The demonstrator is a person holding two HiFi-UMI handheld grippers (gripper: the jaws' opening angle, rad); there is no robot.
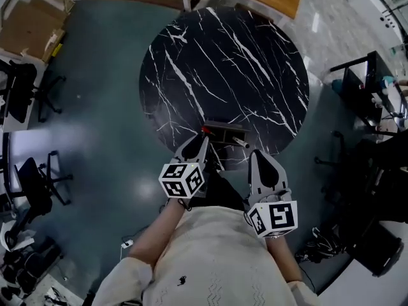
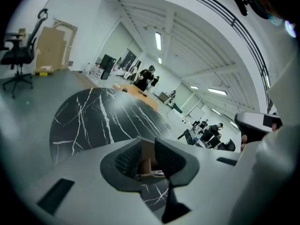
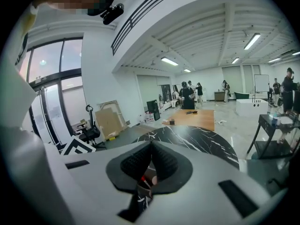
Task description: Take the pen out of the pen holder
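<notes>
Left tongs (image 1: 203, 141) look clamped on the near-left end of the holder (image 1: 224, 128), which sits at the near edge of the round marble desk (image 1: 223, 62). Right tongs (image 1: 256, 154) are pinched together with nothing in them, just beside the holder. A pale pen (image 1: 240, 143) pokes out of the holder's right end.

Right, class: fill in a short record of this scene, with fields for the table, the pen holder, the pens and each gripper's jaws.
table: round, black marble with white veins
pen holder: at the table's near edge, just ahead of both grippers
contents: red tip at its left end, pale pen end at its right
left gripper: jaws narrowly apart, tan-brown surface in the gap; grip uncertain
right gripper: jaws together at the tips, nothing held
task status: pen not yet taken out
</notes>
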